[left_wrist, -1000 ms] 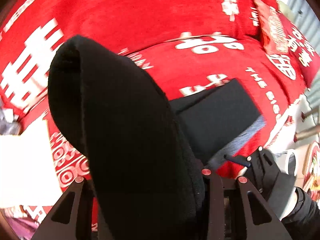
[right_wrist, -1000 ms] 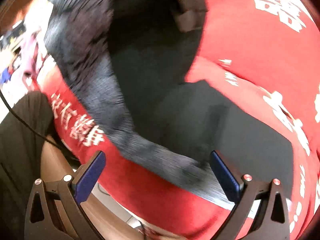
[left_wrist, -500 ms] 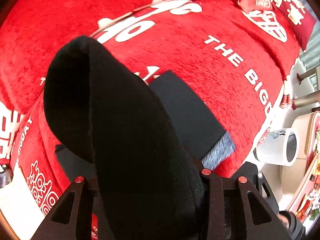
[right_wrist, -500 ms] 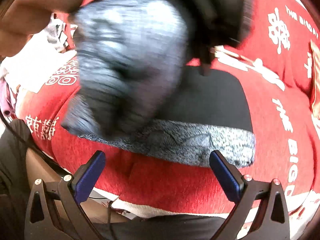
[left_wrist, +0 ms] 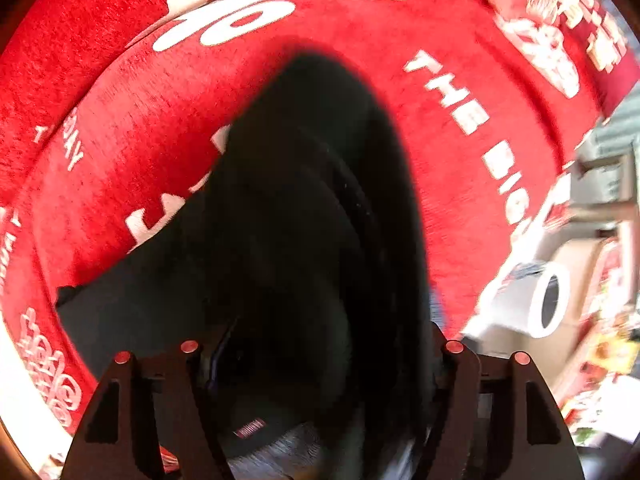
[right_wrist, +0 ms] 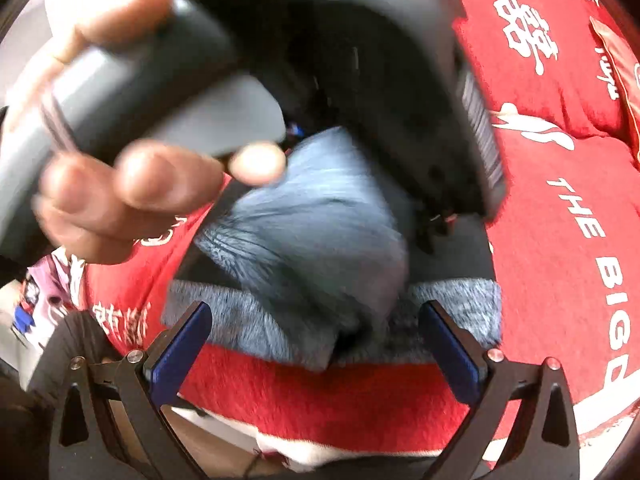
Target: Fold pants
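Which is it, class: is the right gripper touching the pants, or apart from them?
Apart. In the right wrist view the right gripper stands wide open with nothing between its blue fingers, and red blanket shows between them and the pants.

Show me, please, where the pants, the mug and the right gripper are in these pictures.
pants (left_wrist: 304, 240), left wrist view, on the black fabric bulging ahead of the camera.
mug (left_wrist: 520, 304), left wrist view, on its white side.
right gripper (right_wrist: 316, 344), right wrist view, midway between the blue fingertips.

We cannot see the left tool's (left_wrist: 320, 364) fingertips, buried under the black pants (left_wrist: 304, 240); ahead of the right tool (right_wrist: 316, 344), the hand (right_wrist: 132, 184) is blurred.
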Demonstrator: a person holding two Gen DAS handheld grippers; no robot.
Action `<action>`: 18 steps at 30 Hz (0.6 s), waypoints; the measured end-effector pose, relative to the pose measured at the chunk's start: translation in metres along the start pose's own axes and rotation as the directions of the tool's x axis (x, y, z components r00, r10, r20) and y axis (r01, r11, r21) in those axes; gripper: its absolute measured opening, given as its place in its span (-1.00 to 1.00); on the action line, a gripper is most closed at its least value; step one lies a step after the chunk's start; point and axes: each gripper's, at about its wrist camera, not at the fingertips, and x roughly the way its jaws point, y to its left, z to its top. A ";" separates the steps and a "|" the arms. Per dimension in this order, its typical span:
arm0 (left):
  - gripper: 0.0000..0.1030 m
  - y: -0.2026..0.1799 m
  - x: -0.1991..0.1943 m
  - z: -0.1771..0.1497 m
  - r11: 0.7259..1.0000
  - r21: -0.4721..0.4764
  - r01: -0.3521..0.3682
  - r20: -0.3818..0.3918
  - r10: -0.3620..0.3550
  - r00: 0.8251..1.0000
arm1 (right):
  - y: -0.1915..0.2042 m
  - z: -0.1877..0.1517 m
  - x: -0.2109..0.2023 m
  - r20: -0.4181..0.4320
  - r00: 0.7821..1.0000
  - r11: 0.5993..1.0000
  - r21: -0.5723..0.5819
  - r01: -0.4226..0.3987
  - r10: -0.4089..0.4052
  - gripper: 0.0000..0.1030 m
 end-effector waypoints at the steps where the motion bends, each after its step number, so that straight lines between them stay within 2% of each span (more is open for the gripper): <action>1: 0.38 0.000 -0.013 0.000 0.999 0.004 0.038 0.026 -0.039 0.999 | -0.002 0.002 0.003 0.003 1.000 1.000 0.015 -0.007 0.007 1.00; 5: 0.37 0.010 -0.054 -0.009 0.998 0.034 0.060 0.122 -0.063 0.990 | -0.012 0.007 0.010 0.036 0.998 0.993 0.105 -0.055 0.051 1.00; 8: 0.38 0.036 -0.085 -0.025 1.000 0.012 -0.014 0.226 0.011 0.974 | -0.028 0.010 0.008 0.087 0.991 0.971 0.206 -0.121 0.105 1.00; 11: 0.38 0.072 -0.089 -0.051 0.997 -0.058 -0.056 0.294 0.071 0.953 | -0.044 0.005 0.006 0.127 0.983 0.942 0.291 -0.167 0.135 0.92; 12: 0.38 0.082 -0.084 -0.061 0.993 -0.091 -0.076 0.301 0.101 0.948 | -0.048 0.004 0.006 0.136 0.980 0.935 0.304 -0.181 0.146 0.73; 13: 0.38 0.092 -0.077 -0.069 0.988 -0.117 -0.100 0.302 0.132 0.944 | -0.051 0.005 0.008 0.125 0.983 0.936 0.308 -0.167 0.134 0.37; 14: 0.38 0.104 -0.065 -0.079 0.978 -0.151 -0.142 0.297 0.182 0.937 | -0.054 0.002 0.011 0.102 0.988 0.938 0.316 -0.143 0.116 0.20; 15: 0.38 0.113 -0.055 -0.086 0.968 -0.181 -0.175 0.288 0.222 0.932 | -0.063 0.004 0.012 0.076 0.991 0.931 0.341 -0.126 0.107 -0.05; 16: 0.38 0.121 -0.045 -0.092 0.959 -0.205 -0.193 0.278 0.246 0.928 | -0.068 0.005 0.009 0.074 0.991 0.923 0.362 -0.128 0.108 -0.20; 18: 0.38 0.132 -0.029 -0.105 0.954 -0.246 -0.171 0.275 0.238 0.931 | -0.069 0.008 -0.002 0.103 0.990 0.920 0.370 -0.128 0.096 -0.31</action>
